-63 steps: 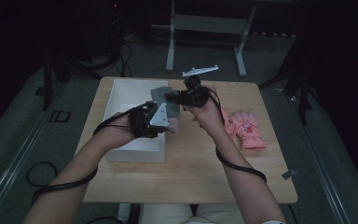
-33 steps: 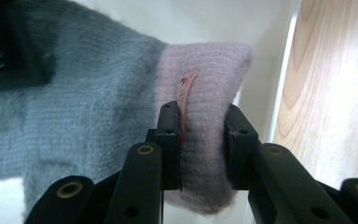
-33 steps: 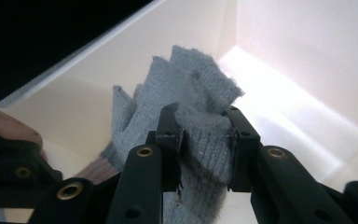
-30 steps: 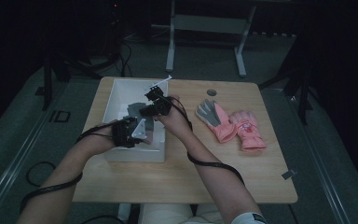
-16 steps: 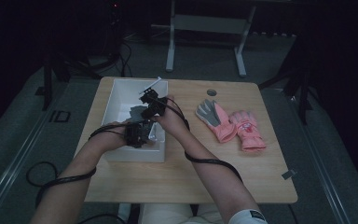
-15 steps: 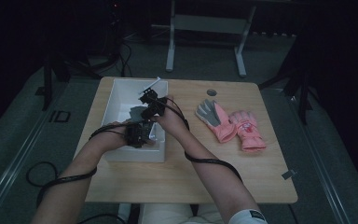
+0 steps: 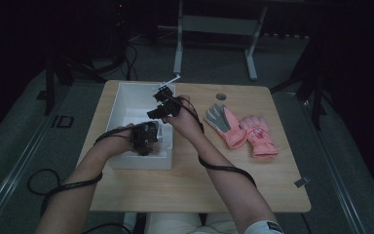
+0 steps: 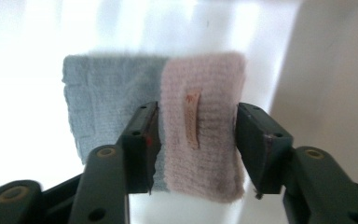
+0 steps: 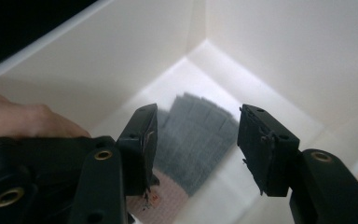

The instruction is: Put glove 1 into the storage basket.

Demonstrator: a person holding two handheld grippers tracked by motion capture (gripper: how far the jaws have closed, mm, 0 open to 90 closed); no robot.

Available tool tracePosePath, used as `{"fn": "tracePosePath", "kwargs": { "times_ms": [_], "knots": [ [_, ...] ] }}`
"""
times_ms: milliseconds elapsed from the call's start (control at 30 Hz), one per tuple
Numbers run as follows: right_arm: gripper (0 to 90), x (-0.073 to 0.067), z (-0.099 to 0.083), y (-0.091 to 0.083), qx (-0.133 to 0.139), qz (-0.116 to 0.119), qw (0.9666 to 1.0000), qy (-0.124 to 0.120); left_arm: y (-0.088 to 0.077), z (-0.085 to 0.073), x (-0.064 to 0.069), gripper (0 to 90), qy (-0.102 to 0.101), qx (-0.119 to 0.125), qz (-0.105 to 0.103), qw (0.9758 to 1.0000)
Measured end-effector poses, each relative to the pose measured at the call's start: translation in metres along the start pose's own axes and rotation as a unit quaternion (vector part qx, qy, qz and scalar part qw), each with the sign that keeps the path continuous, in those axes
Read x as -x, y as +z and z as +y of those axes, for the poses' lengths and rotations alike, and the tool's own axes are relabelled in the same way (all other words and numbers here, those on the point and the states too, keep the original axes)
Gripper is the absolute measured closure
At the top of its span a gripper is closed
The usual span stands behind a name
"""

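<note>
Both the left tongs (image 8: 193,140) and right tongs (image 9: 193,149), just opening, hang wide over the folded glove (image 8: 158,126) lying in the white box (image 7: 126,105).

Folded grey-and-pink knit glove (image 8: 168,135) lies flat inside white box (image 7: 126,105).

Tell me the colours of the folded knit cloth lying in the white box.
The folded knit cloth is half grey, half pale pink; the left gripper view shows it best.

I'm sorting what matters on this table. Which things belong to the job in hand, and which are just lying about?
In the job:
grey and pink knit piece on the box floor
white box
left gripper, jaws just opened, astride the knit's pink end
right gripper, open above it

Lying about:
pink gloves
small round disc
</note>
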State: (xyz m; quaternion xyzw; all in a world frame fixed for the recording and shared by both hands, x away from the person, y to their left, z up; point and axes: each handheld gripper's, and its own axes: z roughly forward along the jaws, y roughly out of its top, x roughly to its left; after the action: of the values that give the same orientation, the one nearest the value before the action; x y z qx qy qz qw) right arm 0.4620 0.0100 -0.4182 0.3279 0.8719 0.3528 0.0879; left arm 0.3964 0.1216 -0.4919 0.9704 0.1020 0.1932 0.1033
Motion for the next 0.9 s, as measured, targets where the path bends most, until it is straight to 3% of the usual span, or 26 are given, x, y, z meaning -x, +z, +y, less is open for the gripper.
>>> {"fn": "tracePosePath", "kwargs": {
  "times_ms": [100, 233, 500, 767, 900],
  "knots": [
    [46.6, 0.005, 0.001, -0.015, 0.019, 0.003, 0.9998, 0.009, -0.009, 0.000, -0.005, 48.4, -0.020, 0.013, 0.008, 0.9997],
    [46.5, 0.012, 0.000, -0.035, 0.038, -0.001, 0.9992, 0.016, -0.025, -0.001, -0.009, 49.6, -0.046, 0.050, 0.001, 0.9977],
    [46.7, 0.027, -0.014, -0.061, 0.051, -0.006, 0.9985, 0.020, -0.052, 0.001, -0.010, 54.1, -0.056, 0.083, -0.002, 0.9950],
    [47.4, 0.041, -0.048, -0.087, 0.056, -0.003, 0.9984, 0.012, -0.076, 0.020, -0.001, 55.7, -0.050, 0.113, -0.018, 0.9921],
    [47.7, 0.046, -0.063, -0.099, 0.060, -0.011, 0.9981, 0.007, -0.086, 0.029, -0.005, 55.7, -0.064, 0.137, -0.028, 0.9881]
  ]
}}
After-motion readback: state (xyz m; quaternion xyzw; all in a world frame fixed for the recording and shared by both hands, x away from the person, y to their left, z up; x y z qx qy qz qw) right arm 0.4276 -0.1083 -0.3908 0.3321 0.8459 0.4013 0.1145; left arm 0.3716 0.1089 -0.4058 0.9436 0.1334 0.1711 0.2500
